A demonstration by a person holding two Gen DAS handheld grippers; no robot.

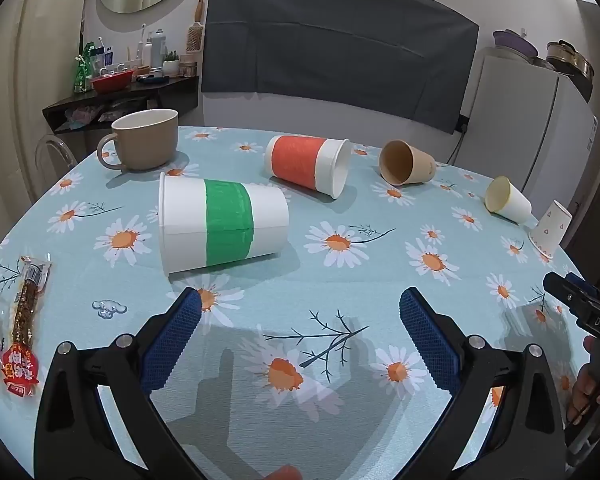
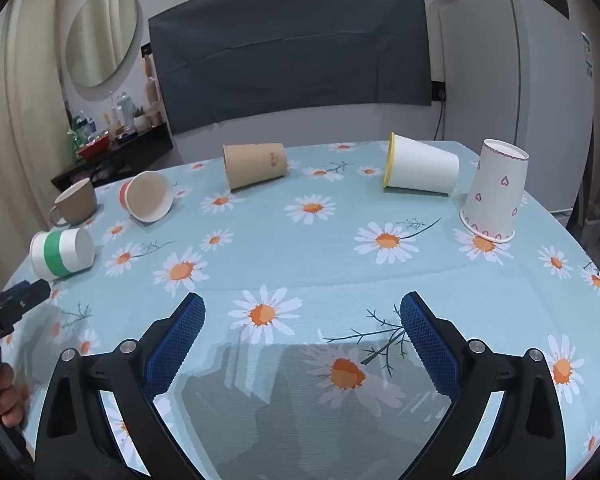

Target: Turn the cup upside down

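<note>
Several paper cups lie on their sides on the daisy tablecloth. A white cup with a green band lies just beyond my left gripper, which is open and empty. Farther back lie a red-banded cup, a brown cup and a yellow-rimmed white cup. A white cup with pink hearts stands upside down at the right. My right gripper is open and empty, well short of the yellow-rimmed cup and the brown cup.
A brown ceramic mug stands upright at the back left. Snack packets lie at the table's left edge. Each gripper shows at the edge of the other's view. A fridge stands behind the table on the right, a cluttered shelf on the left.
</note>
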